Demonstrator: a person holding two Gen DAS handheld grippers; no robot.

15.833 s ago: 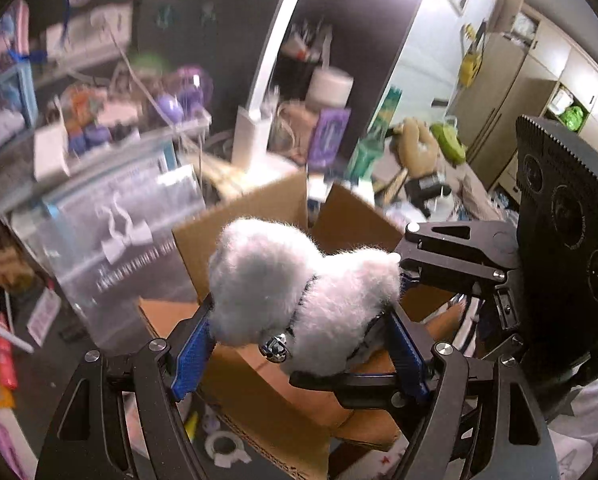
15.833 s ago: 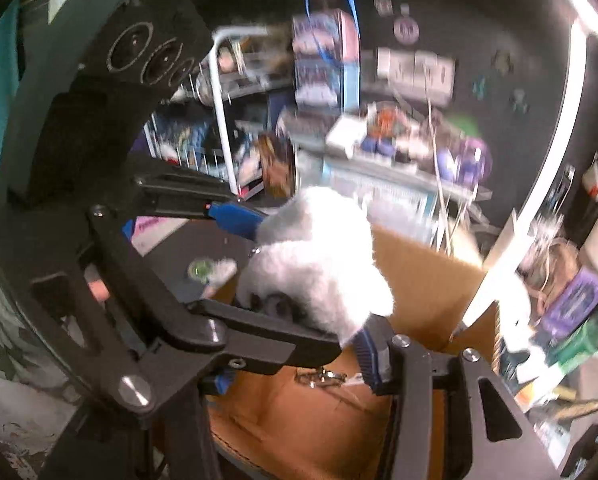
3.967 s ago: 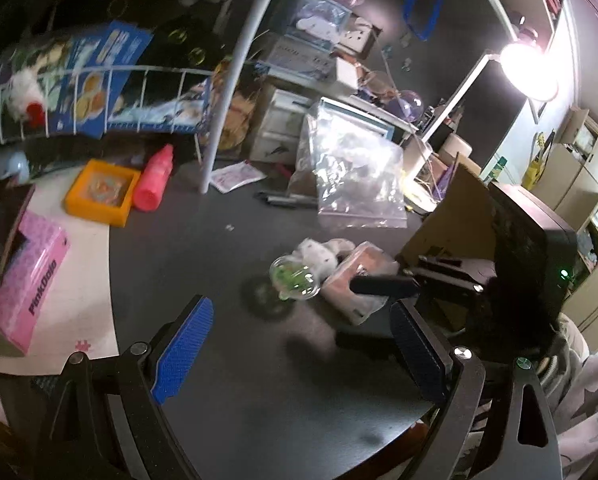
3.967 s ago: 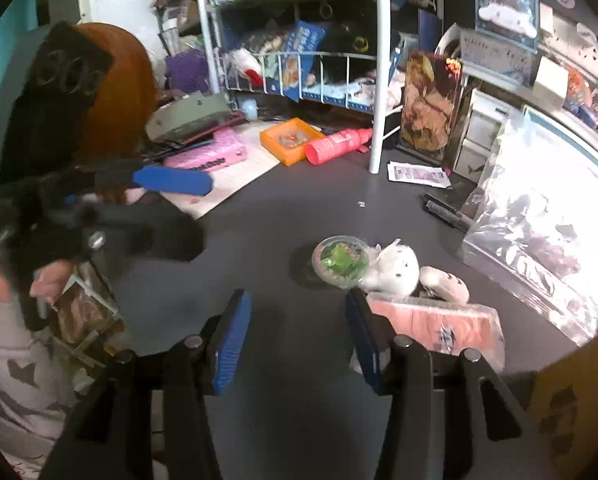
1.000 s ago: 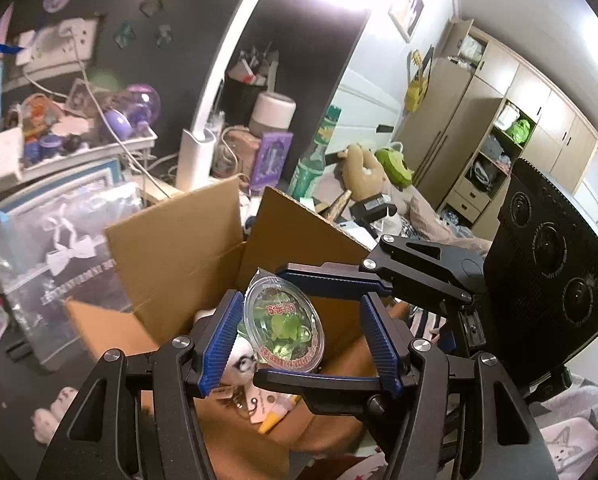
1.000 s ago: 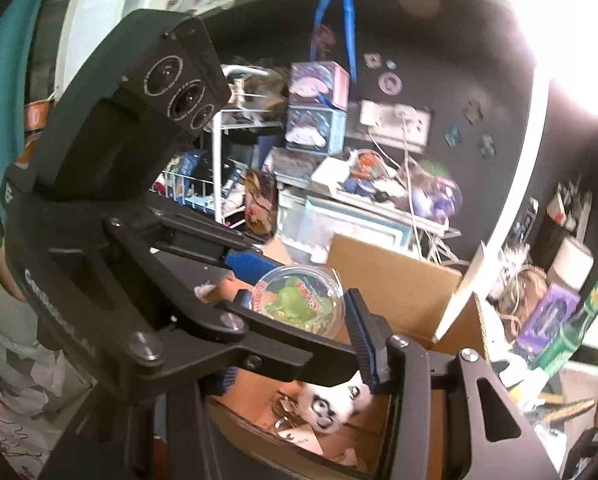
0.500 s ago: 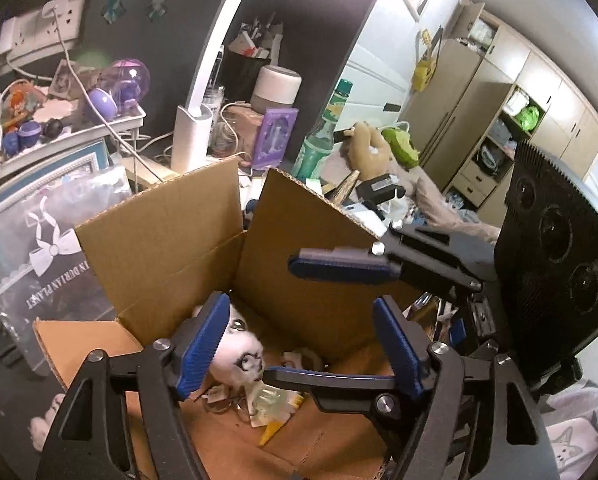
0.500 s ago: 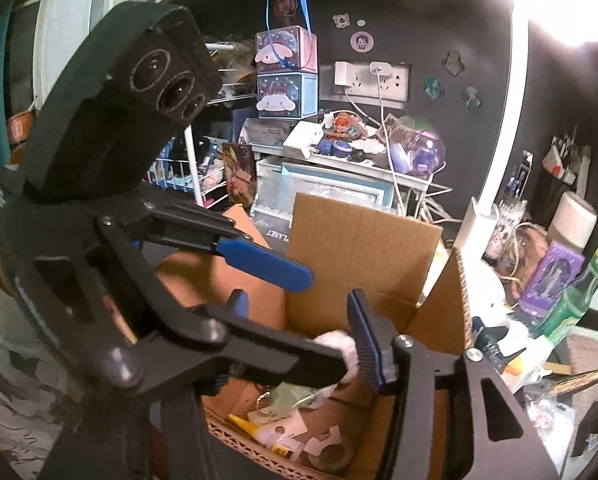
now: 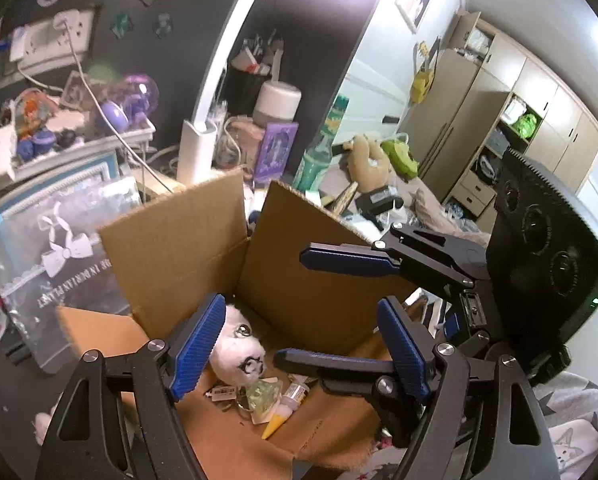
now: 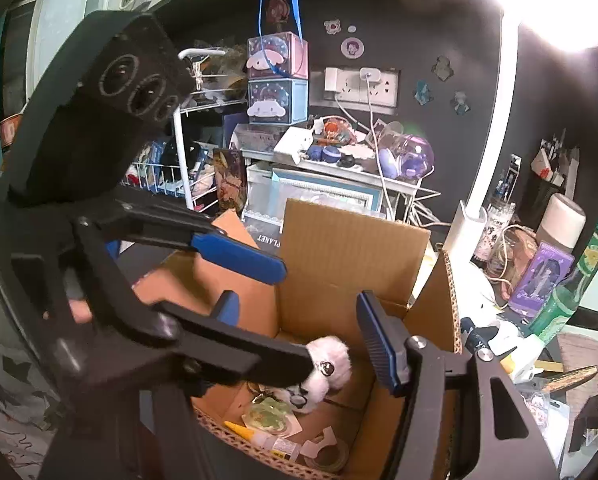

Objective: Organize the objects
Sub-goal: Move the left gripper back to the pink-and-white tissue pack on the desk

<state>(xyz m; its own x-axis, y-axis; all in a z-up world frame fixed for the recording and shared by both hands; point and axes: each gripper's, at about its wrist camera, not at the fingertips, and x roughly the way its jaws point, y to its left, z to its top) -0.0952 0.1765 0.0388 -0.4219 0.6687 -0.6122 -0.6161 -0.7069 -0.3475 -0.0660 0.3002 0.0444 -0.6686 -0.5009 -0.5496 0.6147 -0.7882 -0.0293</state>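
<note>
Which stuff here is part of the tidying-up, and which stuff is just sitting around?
Part of the job:
cardboard box
white plush toy in the box
clear capsule with green toy in the box
glue tube in the box
left gripper, open
right gripper, open

Just lying about:
green bottle
purple card box
purple globe
blue drawer boxes

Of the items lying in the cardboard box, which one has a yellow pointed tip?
The small glue tube, lying flat on the floor of the brown cardboard box. The white plush toy and the clear green-filled capsule beside it have no such tip.
</note>
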